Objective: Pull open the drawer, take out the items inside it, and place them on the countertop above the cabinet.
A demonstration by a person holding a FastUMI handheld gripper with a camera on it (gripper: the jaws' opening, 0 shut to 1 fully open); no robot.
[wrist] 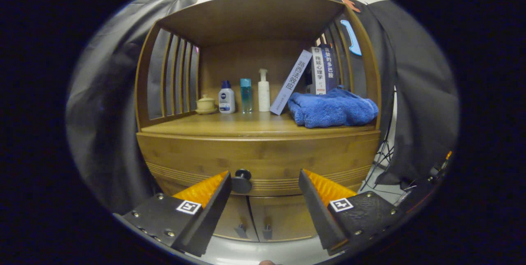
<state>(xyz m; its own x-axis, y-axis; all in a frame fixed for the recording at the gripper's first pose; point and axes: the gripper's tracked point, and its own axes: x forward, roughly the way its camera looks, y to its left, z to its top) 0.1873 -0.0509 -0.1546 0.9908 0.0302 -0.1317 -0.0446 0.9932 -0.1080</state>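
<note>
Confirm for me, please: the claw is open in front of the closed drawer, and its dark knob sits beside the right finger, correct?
Not quite. In the gripper view the claw is open before the closed drawer, but the dark knob sits beside the left finger, not the right.

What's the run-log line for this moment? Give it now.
stage: approach | drawer: closed | knob: just ahead, nearer left finger, untouched | gripper: fingers open | countertop: towel, bottles, books
</note>
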